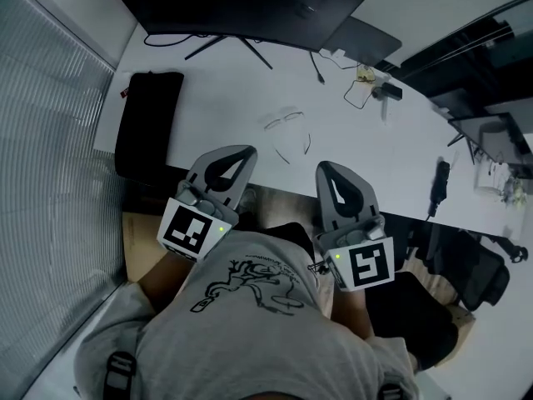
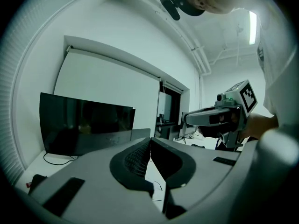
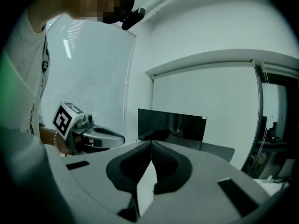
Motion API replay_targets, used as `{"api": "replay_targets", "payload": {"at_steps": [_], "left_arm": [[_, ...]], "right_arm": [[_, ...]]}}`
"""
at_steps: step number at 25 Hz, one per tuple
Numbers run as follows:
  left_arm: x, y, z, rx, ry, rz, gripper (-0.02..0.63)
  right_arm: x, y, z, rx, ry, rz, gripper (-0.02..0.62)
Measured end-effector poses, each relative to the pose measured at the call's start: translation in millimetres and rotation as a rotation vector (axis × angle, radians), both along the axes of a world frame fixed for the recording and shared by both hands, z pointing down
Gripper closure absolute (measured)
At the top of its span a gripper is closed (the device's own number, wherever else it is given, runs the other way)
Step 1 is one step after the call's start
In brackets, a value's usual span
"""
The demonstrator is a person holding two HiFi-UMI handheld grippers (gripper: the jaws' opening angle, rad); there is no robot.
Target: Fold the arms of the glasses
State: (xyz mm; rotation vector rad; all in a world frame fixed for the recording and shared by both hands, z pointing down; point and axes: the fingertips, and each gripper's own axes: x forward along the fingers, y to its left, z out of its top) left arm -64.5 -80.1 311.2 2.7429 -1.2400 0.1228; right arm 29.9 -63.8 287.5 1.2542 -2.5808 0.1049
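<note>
A thin-framed pair of glasses lies on the white table, lenses away from me and both arms spread open toward me. My left gripper hovers at the table's near edge, just left of and nearer than the glasses, its jaws shut with nothing between them. My right gripper hovers to the right of the glasses' arms, also shut and empty. In the left gripper view the closed left gripper points at the table, with the right gripper at its right. The right gripper view shows the shut right gripper and the left gripper beside it.
A dark monitor stands at the table's back with a dark flat device beside it. A black pouch lies at the left end. Cables and small items sit at the back right, and a black stick-like object lies near the right edge.
</note>
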Motion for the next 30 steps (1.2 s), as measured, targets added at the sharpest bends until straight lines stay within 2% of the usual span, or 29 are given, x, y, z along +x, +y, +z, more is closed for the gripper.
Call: {"api": "replay_targets", "payload": {"at_steps": [2,5,9,20,24,30], "left_arm": [[-0.8,-5.7,12.3,-0.030,-0.020,0.005,0.584],[3.3,-15.0,24.7,-0.023,-0.059,0.029,0.583],[8.6,-25.7,57.7,-0.088,-0.086,0.023,0.582],[24.7,-62.0,152.4,-0.204,-0.213,0.049,0.532],[30.6,-71.9,194.3,-0.243,-0.280,0.077,0.515],[38.5,-89.4,251.2,-0.322,-0.337,0.103,0.508]], "right_arm": [[0.1,-8.7,4.8,0.009,-0.011,0.013,0.586],[6.9,-19.2,24.6,-0.009,0.000,0.033,0.586],[18.3,-30.9,48.9,-0.023,0.020,0.063,0.586],[52.7,-54.5,122.6,-0.122,0.078,0.111,0.580],[66.8,-64.0,162.3,-0.163,0.110,0.121,0.571],[90.6,-78.7,219.0,-0.234,0.161,0.153,0.561]]}}
